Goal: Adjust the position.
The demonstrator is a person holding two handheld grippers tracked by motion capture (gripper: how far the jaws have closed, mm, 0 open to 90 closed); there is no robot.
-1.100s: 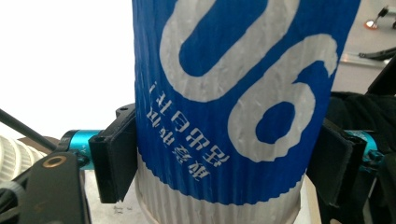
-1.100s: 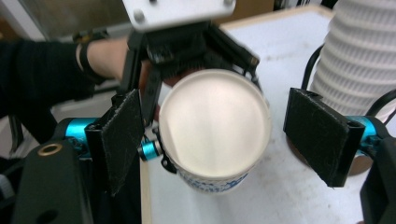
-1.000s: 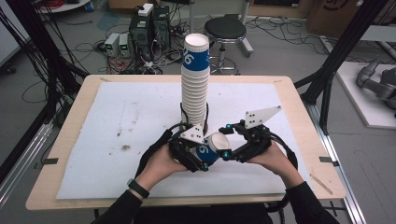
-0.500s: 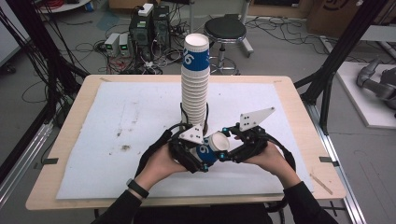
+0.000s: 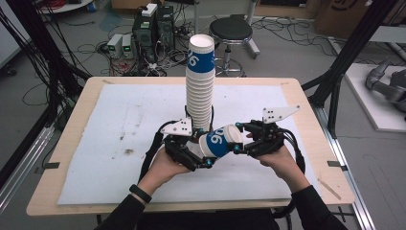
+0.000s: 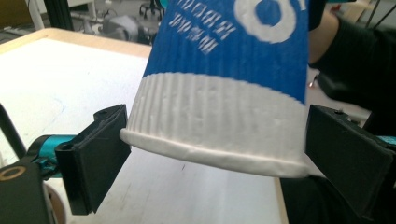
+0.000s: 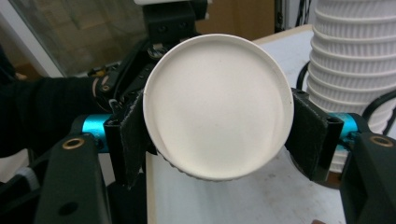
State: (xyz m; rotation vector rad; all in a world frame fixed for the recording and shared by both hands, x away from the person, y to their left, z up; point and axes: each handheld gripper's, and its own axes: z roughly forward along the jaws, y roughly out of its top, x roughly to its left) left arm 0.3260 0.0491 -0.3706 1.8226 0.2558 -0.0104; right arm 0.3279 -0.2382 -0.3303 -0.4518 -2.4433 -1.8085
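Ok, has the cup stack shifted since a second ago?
No. The stack stands at the same spot on the mat, its base as far from the table's far edge as before.

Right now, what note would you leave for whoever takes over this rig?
Left gripper: fingers have just been opening, one end of the cup between them.
Right gripper: fingers have just closed on the cup, holding it sideways above the table.
Cup stack stands upright just behind.
Done: cup passed to the right gripper.
Left: withdraw the left gripper, then probably set the cup down.
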